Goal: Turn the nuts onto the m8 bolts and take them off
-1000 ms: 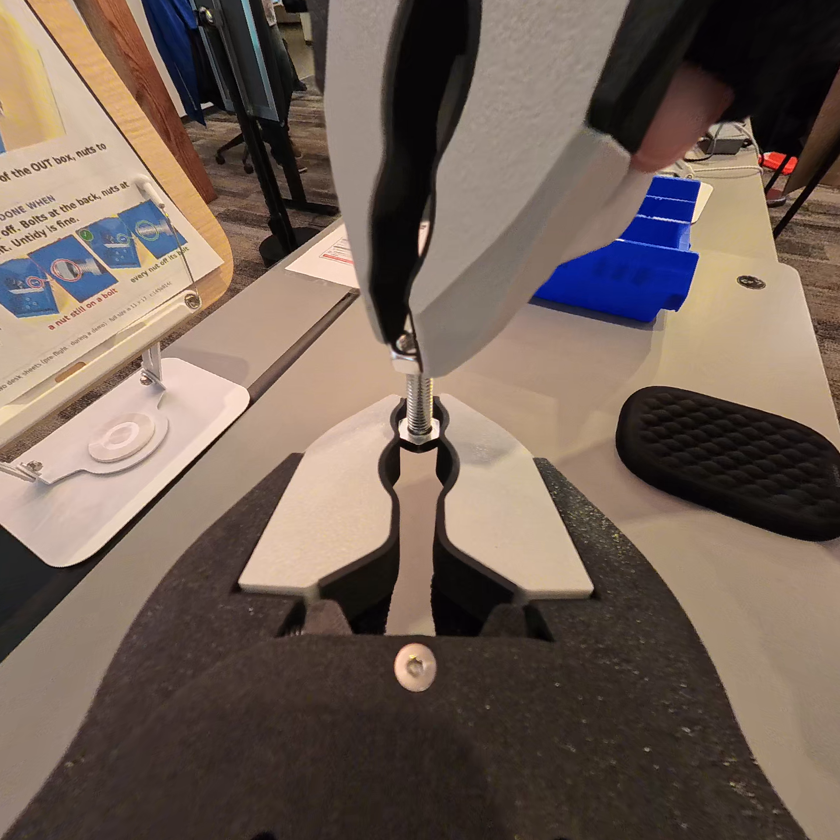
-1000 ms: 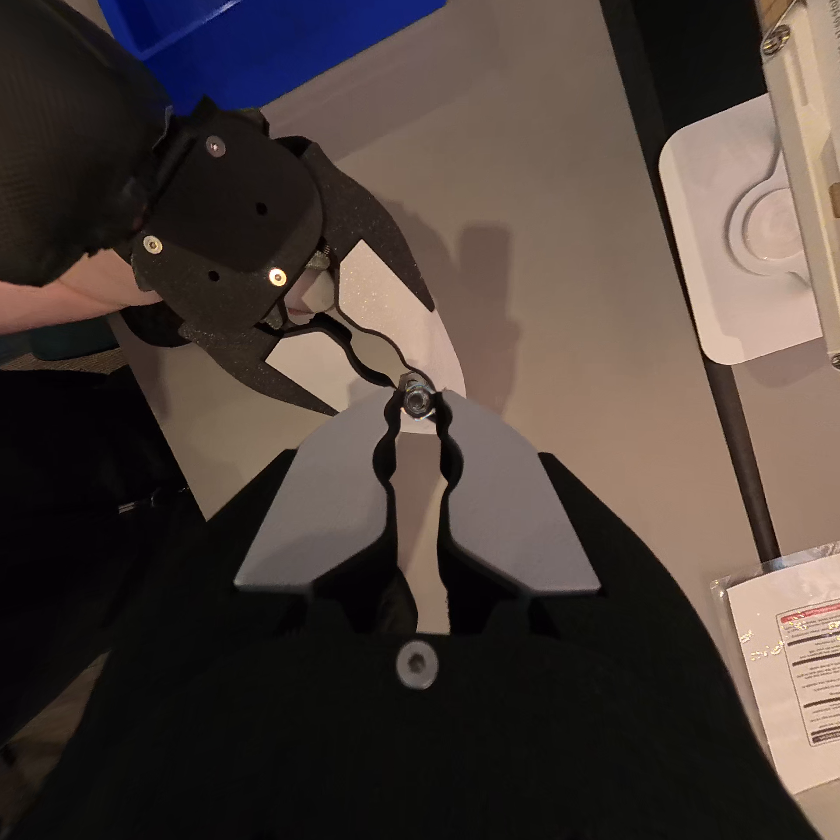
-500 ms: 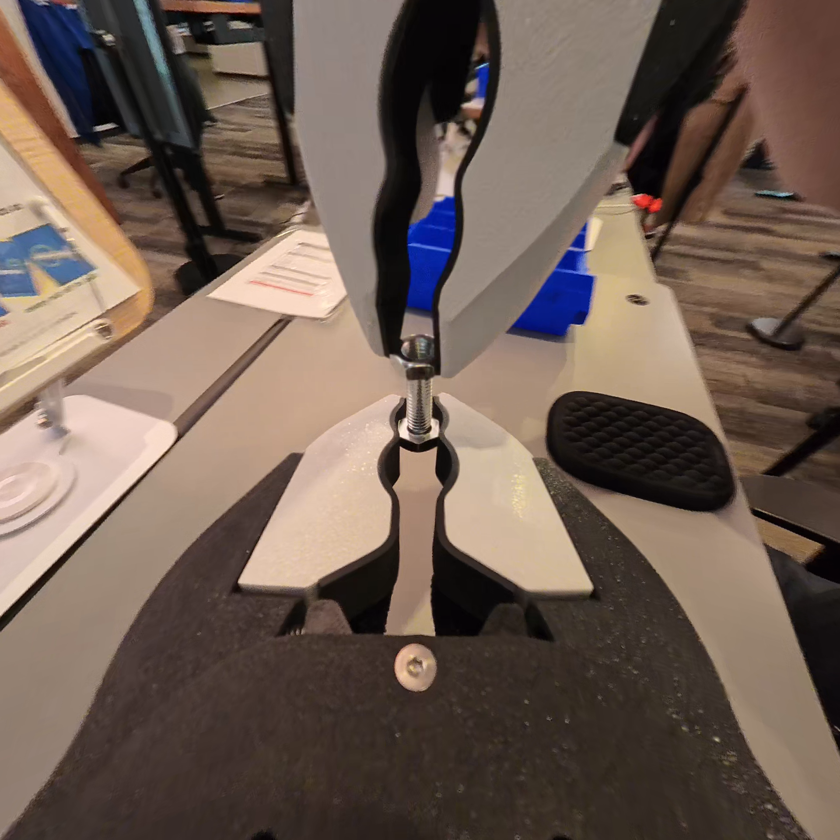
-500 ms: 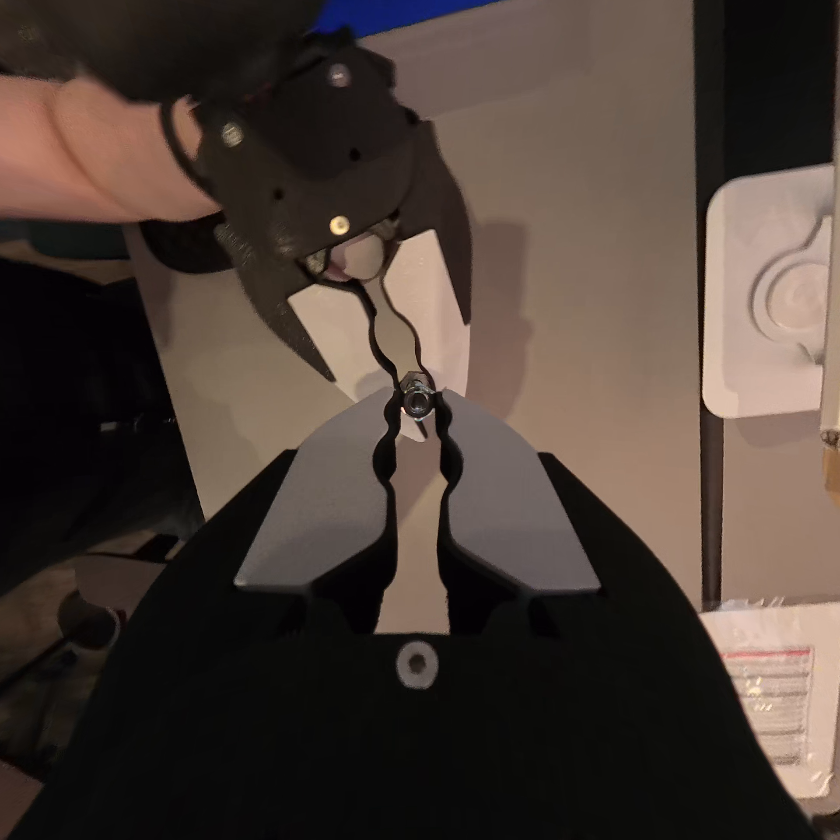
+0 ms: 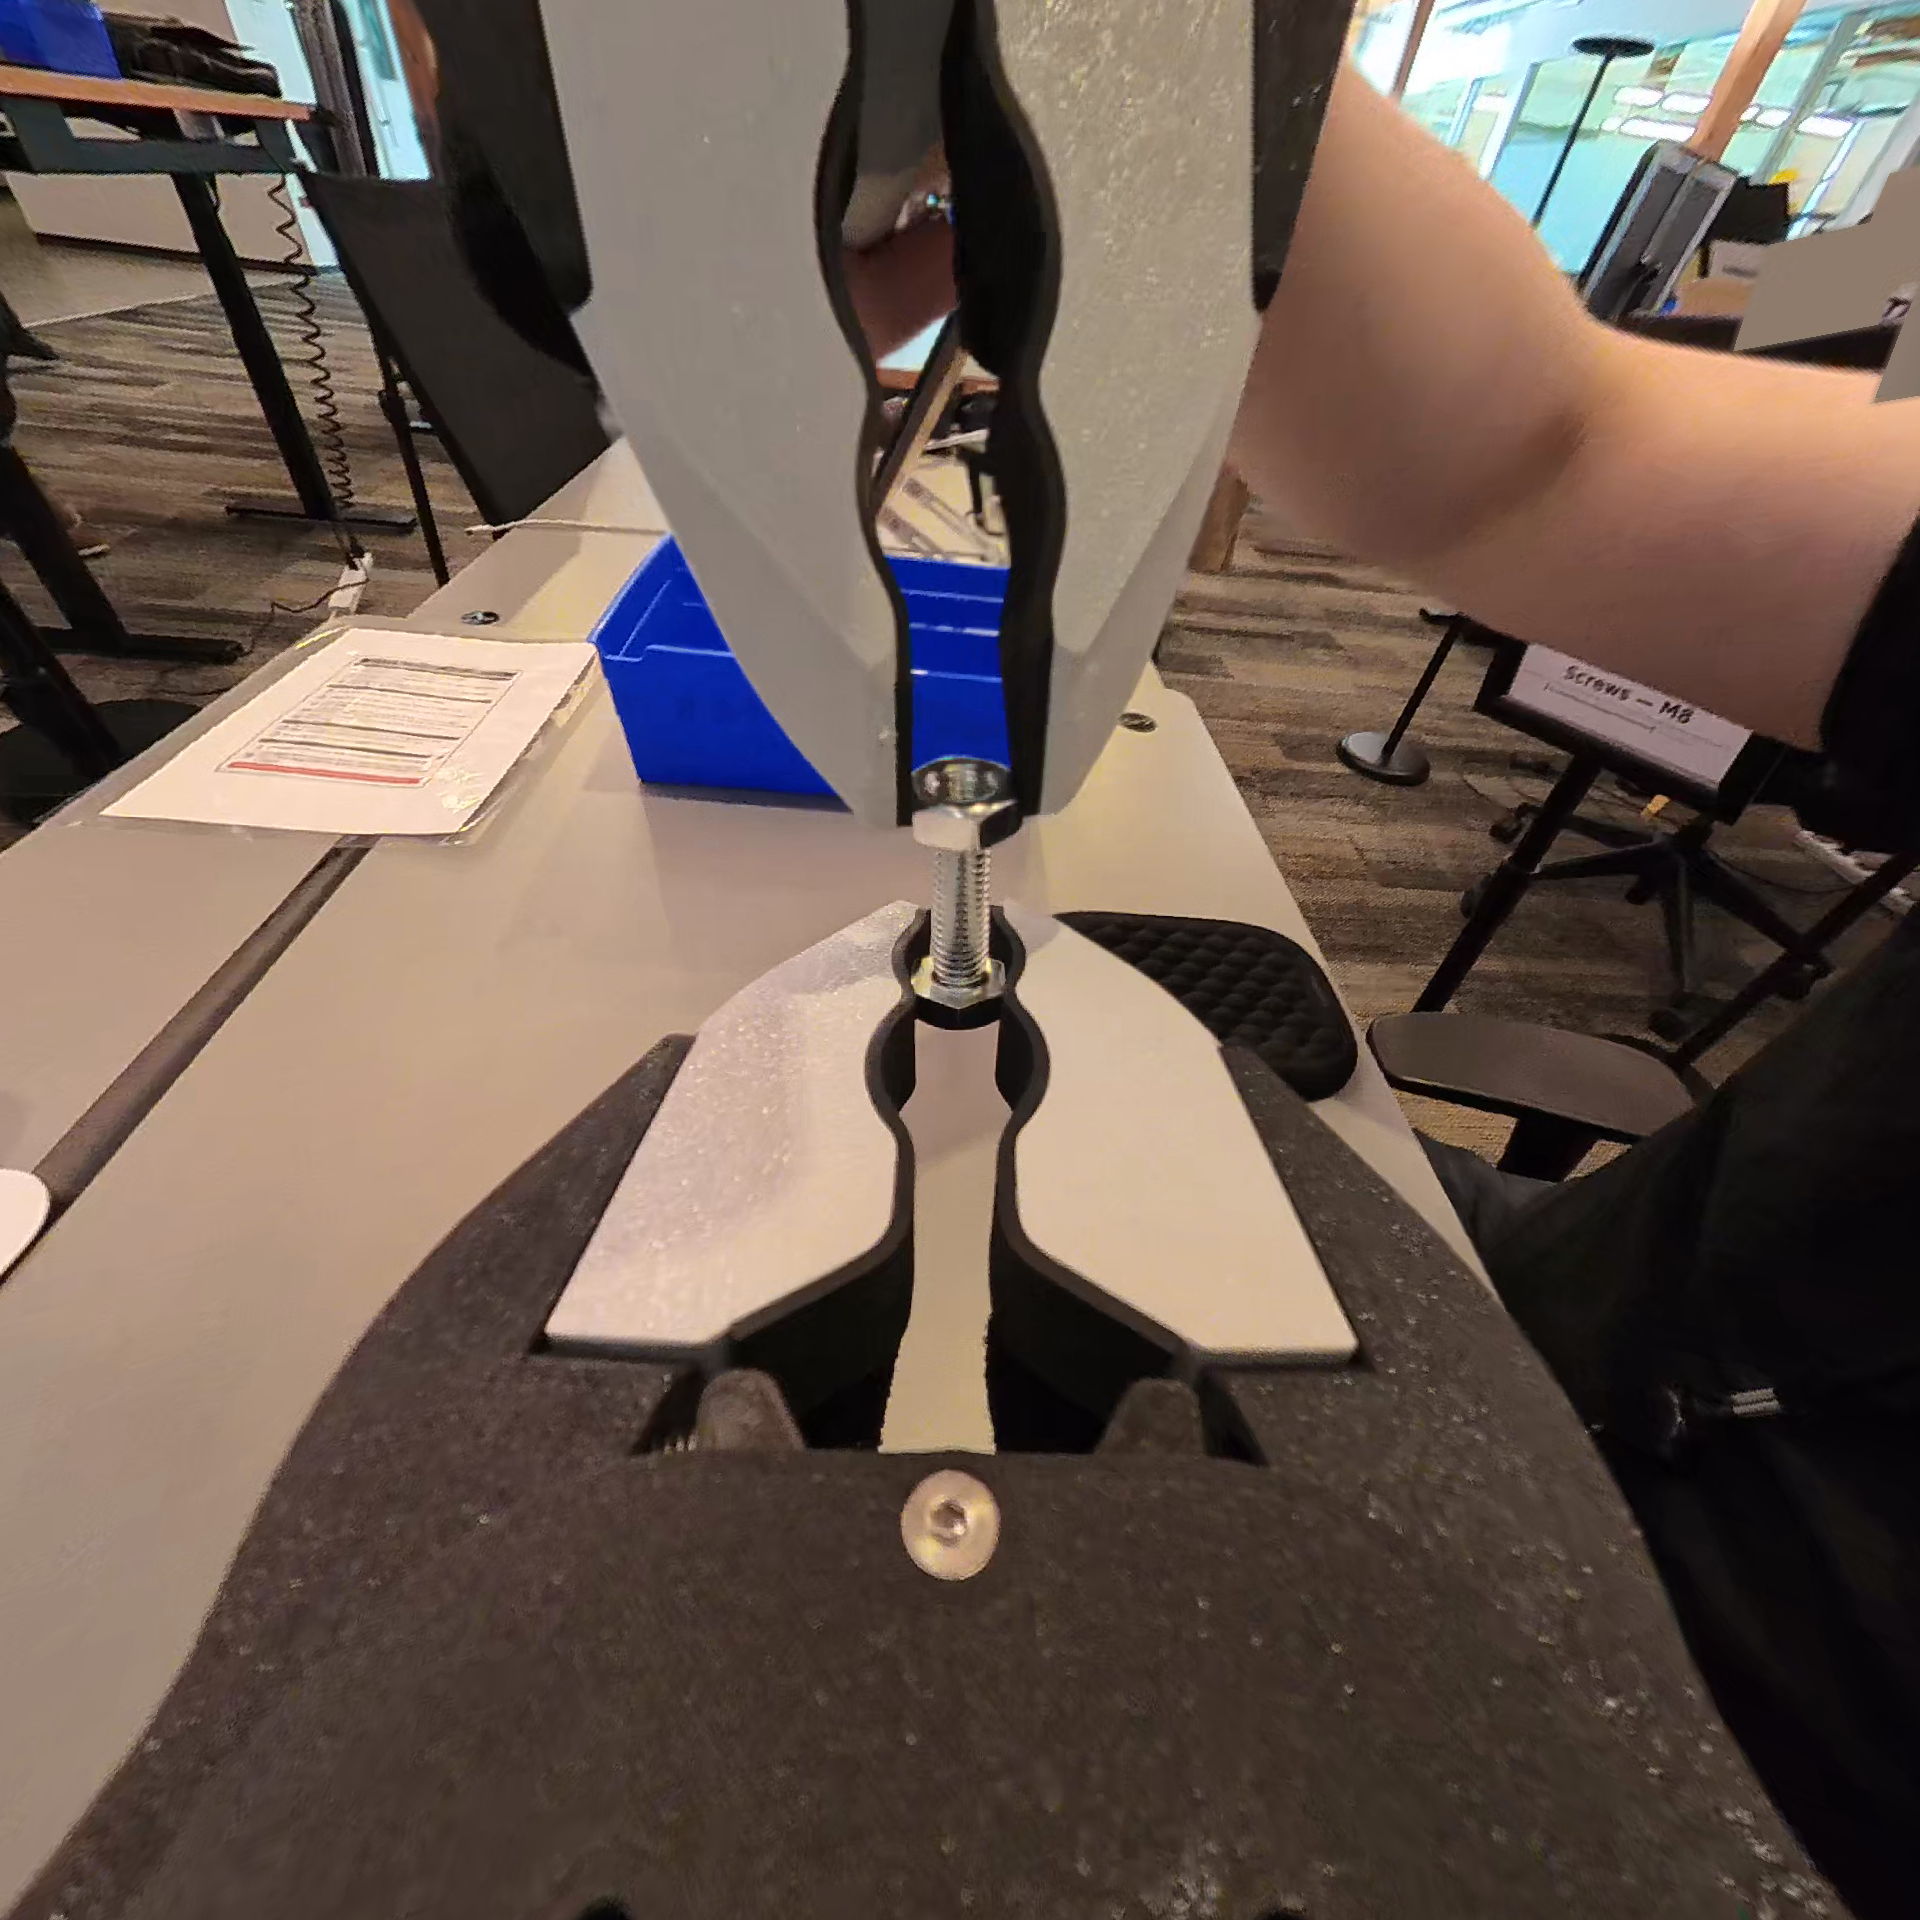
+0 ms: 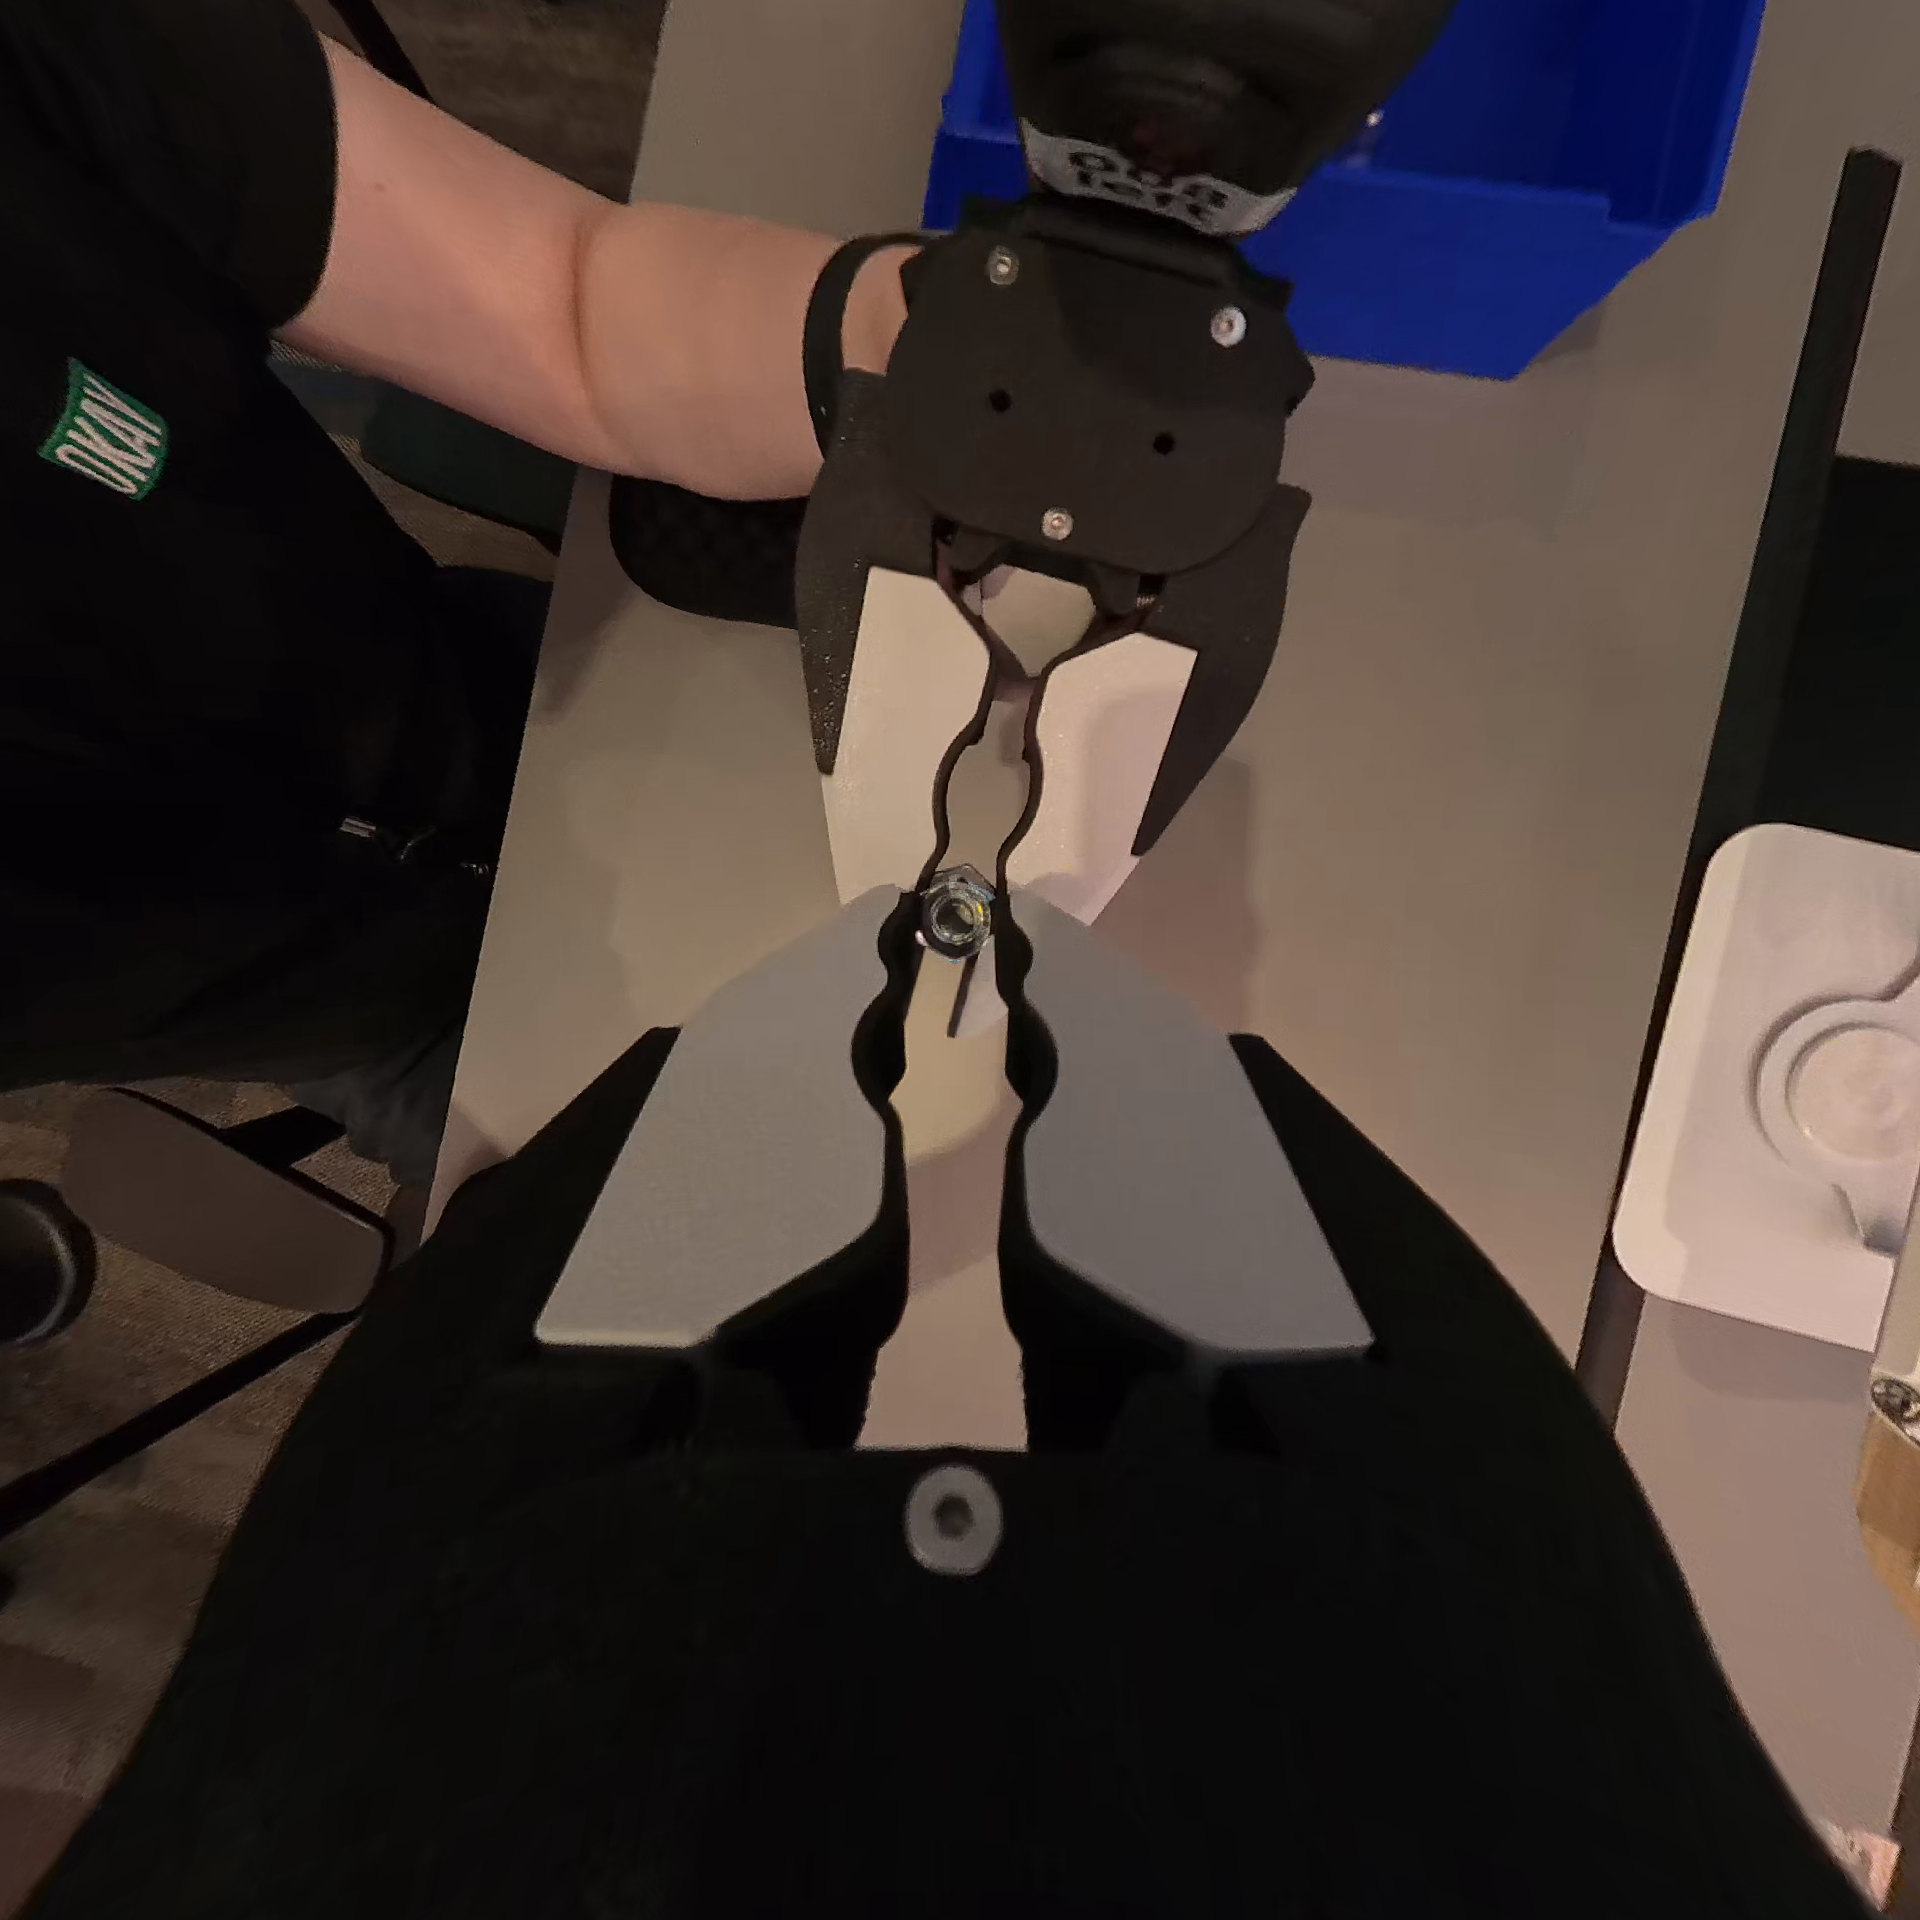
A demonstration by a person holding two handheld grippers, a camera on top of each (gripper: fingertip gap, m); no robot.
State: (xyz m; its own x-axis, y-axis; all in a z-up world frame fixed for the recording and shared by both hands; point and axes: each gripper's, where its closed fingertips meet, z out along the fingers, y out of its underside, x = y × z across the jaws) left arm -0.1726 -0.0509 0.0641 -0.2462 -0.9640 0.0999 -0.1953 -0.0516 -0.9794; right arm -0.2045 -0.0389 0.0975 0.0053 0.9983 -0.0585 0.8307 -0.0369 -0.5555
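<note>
1. Swung round since a second ago, the left wrist view has lost the picture stand on its left. The blue bin now sits straight behind the other tool, and a bare forearm crosses the upper right.
2. Nearest, the left gripper has its jaws pinching the nut at the lower end of the thread.
3. Above it the bolt stands upright over the grey worktop, its shank bare between nut and head.
4. From above, the right gripper points down, its jaws pinching the bolt's hex head.
5. Seen from the right wrist, that head faces the camera end-on, with the left tool opposite.
6. Just right of the left tool lies a black textured pad.
7. Farther off are a laminated sheet on the left and the bin.
8. A white base plate lies at the right wrist view's right edge.
</note>
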